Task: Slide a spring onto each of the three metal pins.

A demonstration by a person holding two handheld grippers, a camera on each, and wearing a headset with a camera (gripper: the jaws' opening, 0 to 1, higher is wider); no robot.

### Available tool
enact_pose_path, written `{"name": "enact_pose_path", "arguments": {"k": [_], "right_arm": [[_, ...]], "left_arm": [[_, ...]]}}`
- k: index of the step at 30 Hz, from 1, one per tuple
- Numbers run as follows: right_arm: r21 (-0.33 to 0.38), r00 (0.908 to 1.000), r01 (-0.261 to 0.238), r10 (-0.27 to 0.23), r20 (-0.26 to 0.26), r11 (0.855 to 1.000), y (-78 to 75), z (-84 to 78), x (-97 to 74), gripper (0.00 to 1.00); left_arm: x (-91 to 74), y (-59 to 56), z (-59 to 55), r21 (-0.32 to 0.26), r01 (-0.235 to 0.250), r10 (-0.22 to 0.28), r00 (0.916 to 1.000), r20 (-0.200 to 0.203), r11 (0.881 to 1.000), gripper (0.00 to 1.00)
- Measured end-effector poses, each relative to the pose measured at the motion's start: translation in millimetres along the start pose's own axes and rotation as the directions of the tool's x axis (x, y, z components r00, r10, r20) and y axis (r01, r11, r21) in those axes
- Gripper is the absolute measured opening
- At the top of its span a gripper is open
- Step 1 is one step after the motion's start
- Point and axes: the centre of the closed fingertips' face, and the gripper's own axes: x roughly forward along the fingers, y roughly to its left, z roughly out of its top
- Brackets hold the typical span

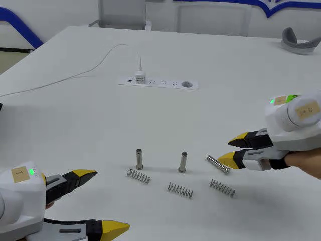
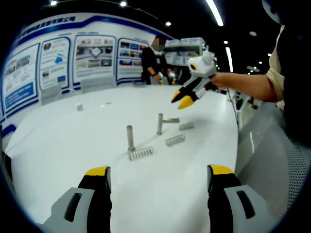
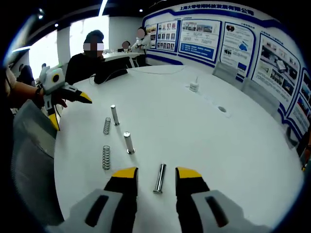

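No spring is on a pin yet; all three fittings appear left to do. The left spring (image 1: 138,175), middle spring (image 1: 180,190) and right spring (image 1: 222,188) lie loose on the white bench (image 1: 75,125), each just in front of a pin. The left pin (image 1: 139,158) and middle pin (image 1: 183,162) stand upright. The fallen pin (image 1: 218,164) lies flat between the parted, empty jaws of the right claw (image 1: 226,149). The left claw (image 1: 111,201), wide apart and holding nothing, hovers at near left. Open surface lies all round, with a power strip (image 1: 158,83) well behind.
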Motion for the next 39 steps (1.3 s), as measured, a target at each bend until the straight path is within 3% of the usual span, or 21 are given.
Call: {"name": "enact_pose_path", "arguments": {"k": [14,28,39], "right_arm": [[0.006,0.9970,0.011,-0.011,-0.077,1.000,-8.1,-7.6,26.0,0.24],[0.030,0.9878,0.012,-0.008,-0.155,0.999,-12.3,-19.9,49.4,0.16],[0.053,0.9828,0.015,-0.004,-0.185,0.998,-15.1,-25.0,57.2,0.12]], "left_arm": [[1.4,-0.6,-2.1,-0.004,-0.001,0.001,1.0000,-0.003,1.000,0.82],[1.7,-0.1,-5.3,-0.012,-0.002,0.002,1.0000,-0.007,1.000,0.80],[0.9,0.6,-7.7,-0.015,-0.008,0.007,0.9999,-0.012,1.000,0.79]]}}
